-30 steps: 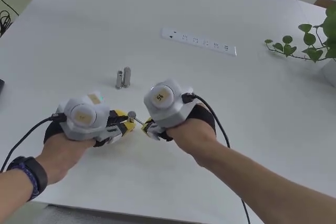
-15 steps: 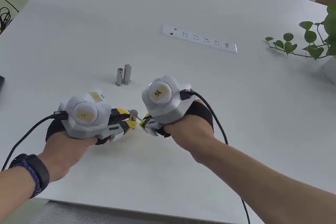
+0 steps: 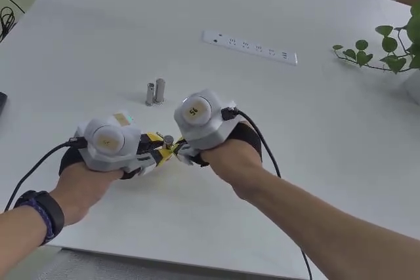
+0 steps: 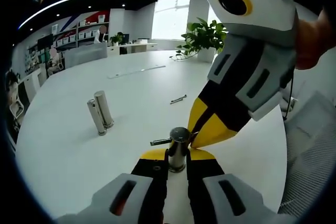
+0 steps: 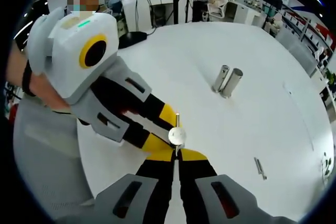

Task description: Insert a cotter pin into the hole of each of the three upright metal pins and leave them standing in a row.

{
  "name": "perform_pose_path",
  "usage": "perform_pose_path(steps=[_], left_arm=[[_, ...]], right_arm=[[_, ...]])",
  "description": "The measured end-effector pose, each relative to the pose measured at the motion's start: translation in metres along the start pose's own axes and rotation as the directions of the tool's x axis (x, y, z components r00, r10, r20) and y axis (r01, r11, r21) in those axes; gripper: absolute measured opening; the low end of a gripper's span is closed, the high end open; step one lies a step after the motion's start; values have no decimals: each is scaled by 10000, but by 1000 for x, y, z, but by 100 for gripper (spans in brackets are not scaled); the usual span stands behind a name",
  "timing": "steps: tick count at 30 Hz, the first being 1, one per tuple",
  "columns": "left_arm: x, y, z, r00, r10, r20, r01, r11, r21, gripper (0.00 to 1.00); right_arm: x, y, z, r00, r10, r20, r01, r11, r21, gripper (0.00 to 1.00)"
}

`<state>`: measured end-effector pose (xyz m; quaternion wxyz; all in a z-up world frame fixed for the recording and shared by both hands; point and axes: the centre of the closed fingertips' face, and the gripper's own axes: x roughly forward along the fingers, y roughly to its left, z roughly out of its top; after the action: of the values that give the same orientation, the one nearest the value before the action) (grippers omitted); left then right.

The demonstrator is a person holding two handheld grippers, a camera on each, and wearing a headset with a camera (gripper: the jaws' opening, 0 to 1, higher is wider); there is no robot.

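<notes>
My left gripper (image 3: 159, 153) (image 4: 177, 156) is shut on a short metal pin (image 4: 178, 142) (image 3: 168, 141), held upright just above the white table (image 3: 315, 129). A thin cotter pin (image 4: 160, 141) (image 5: 177, 120) runs through the hole near its head, with its tip poking out the far side. From the right, my right gripper (image 3: 180, 154) (image 5: 177, 153) is shut on the cotter pin's near end, with its yellow tips against the metal pin. Two more metal pins (image 3: 155, 92) (image 4: 100, 113) (image 5: 227, 81) stand side by side further back. A loose cotter pin (image 4: 178, 98) (image 5: 259, 167) lies on the table.
A white power strip (image 3: 249, 47) lies across the far middle of the table. A leafy plant (image 3: 387, 54) reaches in at the right edge. The right gripper's black cable (image 3: 275, 168) trails along the person's forearm toward the front table edge.
The two grippers stay joined at the metal pin. The right gripper has lifted and edged slightly left; the head view has shifted a little.
</notes>
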<state>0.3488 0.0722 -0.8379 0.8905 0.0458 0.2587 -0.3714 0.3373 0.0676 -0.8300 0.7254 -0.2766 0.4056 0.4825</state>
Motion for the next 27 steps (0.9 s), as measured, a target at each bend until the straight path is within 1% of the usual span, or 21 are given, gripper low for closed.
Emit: perform_pose_path(steps=[7, 11, 16, 21, 27], left_arm=[[0, 0, 1, 10000, 32, 7, -32, 10000, -21, 11], [0, -1, 1, 10000, 38, 8, -38, 10000, -26, 11], [-1, -2, 2, 10000, 53, 0, -53, 10000, -10, 11], [0, -2, 1, 10000, 64, -5, -64, 10000, -22, 11], [0, -3, 2, 10000, 92, -3, -92, 9999, -66, 11]], right_arm=[[-4, -1, -1, 10000, -11, 35, 11, 10000, -50, 8], [-6, -2, -5, 10000, -37, -35, 37, 10000, -24, 8], [-6, 0, -5, 10000, 9, -6, -9, 10000, 61, 6], [-4, 0, -3, 9999, 10, 103, -13, 9997, 255, 5], [-2, -1, 0, 9999, -13, 146, 9, 9997, 229, 5]])
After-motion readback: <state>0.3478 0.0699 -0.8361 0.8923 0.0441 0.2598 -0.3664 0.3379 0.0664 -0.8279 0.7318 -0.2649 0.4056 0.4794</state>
